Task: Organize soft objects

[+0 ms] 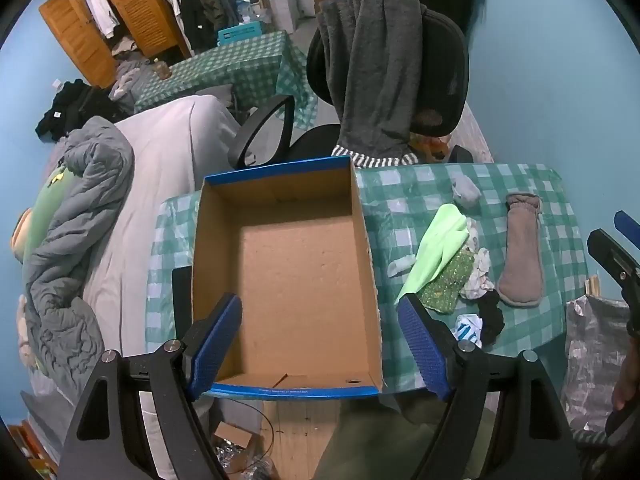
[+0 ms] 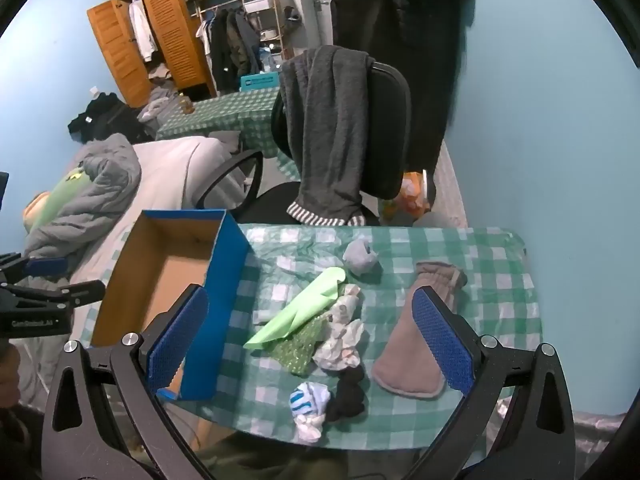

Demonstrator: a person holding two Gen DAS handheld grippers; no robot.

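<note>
Counter (image 2: 460, 248): small, covered in a green-and-white check cloth, set against a light blue wall. A bed with a grey duvet (image 1: 76, 216) runs along its left side; a black office chair (image 2: 384, 128) draped with a dark grey garment stands at the far edge. Further back, a second checked table and a wooden louvred wardrobe (image 2: 160, 28).

Cardboard box (image 1: 288, 272), blue outside, brown inside, sits on the counter's left part, open top, nothing in it. Its near wall is flush with the counter's near edge.

Soft objects lie to the right of the box, apart from it: light green cloth (image 2: 304, 312) over a green speckled piece, a crumpled white patterned bundle (image 2: 340, 340), a grey balled sock (image 2: 360, 258) further back, a brown mitten (image 2: 416, 340) toward the right edge, a black sock (image 2: 350, 394) and a white-and-blue striped sock (image 2: 310, 400) close to the near edge.

Left tongs (image 1: 320, 348): released, jaws wide, hanging over the box, gripping nothing. Right tongs (image 2: 316, 344): released, jaws wide, above the pile, gripping nothing; right finger overlaps the mitten in view.

Bare cloth shows between box and pile and along the far edge.
</note>
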